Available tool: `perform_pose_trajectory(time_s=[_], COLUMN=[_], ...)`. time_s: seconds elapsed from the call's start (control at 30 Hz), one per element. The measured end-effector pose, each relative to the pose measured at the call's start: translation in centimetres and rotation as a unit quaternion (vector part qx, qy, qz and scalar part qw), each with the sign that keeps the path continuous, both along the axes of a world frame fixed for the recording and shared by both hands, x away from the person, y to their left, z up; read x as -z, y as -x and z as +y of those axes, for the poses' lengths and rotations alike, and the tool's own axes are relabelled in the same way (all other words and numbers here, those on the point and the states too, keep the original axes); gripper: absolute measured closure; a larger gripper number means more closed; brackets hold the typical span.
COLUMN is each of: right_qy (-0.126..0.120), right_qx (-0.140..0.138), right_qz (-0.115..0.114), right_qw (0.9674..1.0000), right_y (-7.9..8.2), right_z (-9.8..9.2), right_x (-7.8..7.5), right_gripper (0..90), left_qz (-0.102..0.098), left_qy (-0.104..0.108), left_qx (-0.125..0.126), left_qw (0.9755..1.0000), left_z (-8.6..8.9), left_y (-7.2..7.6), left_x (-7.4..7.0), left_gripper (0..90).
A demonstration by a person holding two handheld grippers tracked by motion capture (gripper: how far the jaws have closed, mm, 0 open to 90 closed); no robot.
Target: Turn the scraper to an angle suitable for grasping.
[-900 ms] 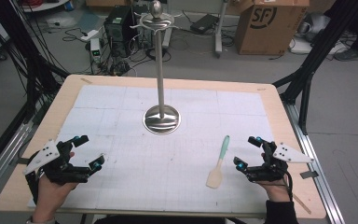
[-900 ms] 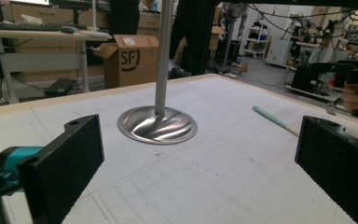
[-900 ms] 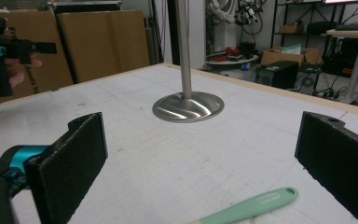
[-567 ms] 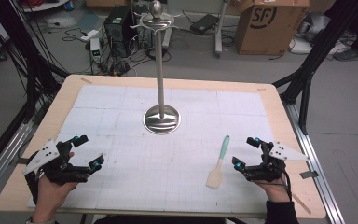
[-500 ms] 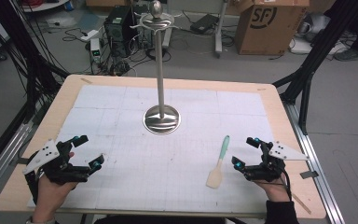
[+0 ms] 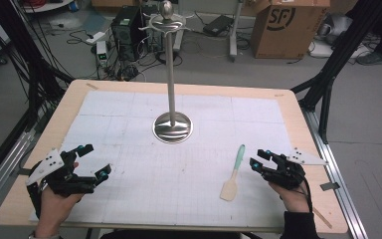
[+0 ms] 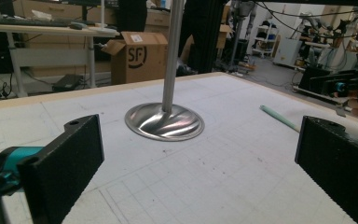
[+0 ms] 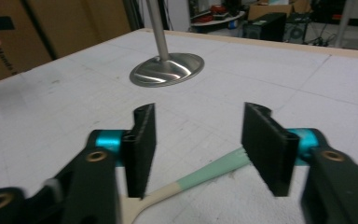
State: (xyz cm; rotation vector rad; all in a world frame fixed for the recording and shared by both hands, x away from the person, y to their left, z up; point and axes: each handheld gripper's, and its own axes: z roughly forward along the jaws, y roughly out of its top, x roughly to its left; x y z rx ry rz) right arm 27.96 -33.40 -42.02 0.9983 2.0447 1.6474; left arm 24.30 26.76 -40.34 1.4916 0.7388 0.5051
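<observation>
right gripper (image 6: pixel 261 160) has crept toward spatula (image 6: pixel 233 173), jaws half open, empty | left gripper (image 6: pixel 93 162) unmoved, jaws wide, empty (pickup likely) | utensil stand (image 6: pixel 172 126) beyond

Lying on wood-edged counter (image 6: pixel 298 107): white gridded mat (image 6: pixel 129 119); steel stand (image 6: pixel 172 127) sitting mid-mat; spatula (image 6: pixel 232 173) resting right.

We found only the tall steel stand (image 6: pixel 172 124) blocking mid-mat; open mat lay on both its sides.

Glossy metal stand (image 6: pixel 172 124), matt paper-like mat (image 6: pixel 129 124)
</observation>
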Motion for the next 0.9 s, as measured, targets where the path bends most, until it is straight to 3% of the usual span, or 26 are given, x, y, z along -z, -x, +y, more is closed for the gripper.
perform_pose_trajectory(time_s=[0.17,0.3,0.33,0.47,0.67,0.8,0.9], right_qy=[0.000,0.026,0.042,0.064,0.067,0.087,0.085], right_qx=[-0.016,-0.037,-0.042,-0.047,-0.036,-0.024,-0.013], right_qz=[0.011,0.008,0.007,0.007,0.017,0.009,0.005], right_qw=[0.9998,0.9989,0.9982,0.9968,0.9970,0.9959,0.9963], right_y=[-0.5,-0.6,-0.6,-0.9,-1.3,-1.4,-1.5], right_z=[-0.1,0.1,0.3,0.8,1.0,1.2,1.4], right_x=[0.2,0.3,0.4,0.7,1.0,1.1,1.2], right_gripper=[74.1,84.8,85.9,89.4,89.6,89.5,89.5], left_qz=[0.003,0.008,0.009,0.009,0.010,0.011,0.013], left_qy=[-0.001,-0.004,-0.008,-0.011,-0.010,-0.012,-0.013], left_qx=[0.000,0.002,0.003,0.003,0.004,0.005,0.006], left_qw=[1.0000,1.0000,0.9999,0.9999,0.9999,0.9998,0.9998], left_z=[0.0,-0.2,-0.2,-0.4,-0.4,-0.5,-0.5], left_y=[0.0,-0.1,-0.1,-0.1,-0.1,-0.2,-0.2], left_x=[0.1,0.2,0.3,0.3,0.3,0.4,0.4], left_gripper=[1.7,1.7,1.7,1.7,1.7,1.7,1.7])
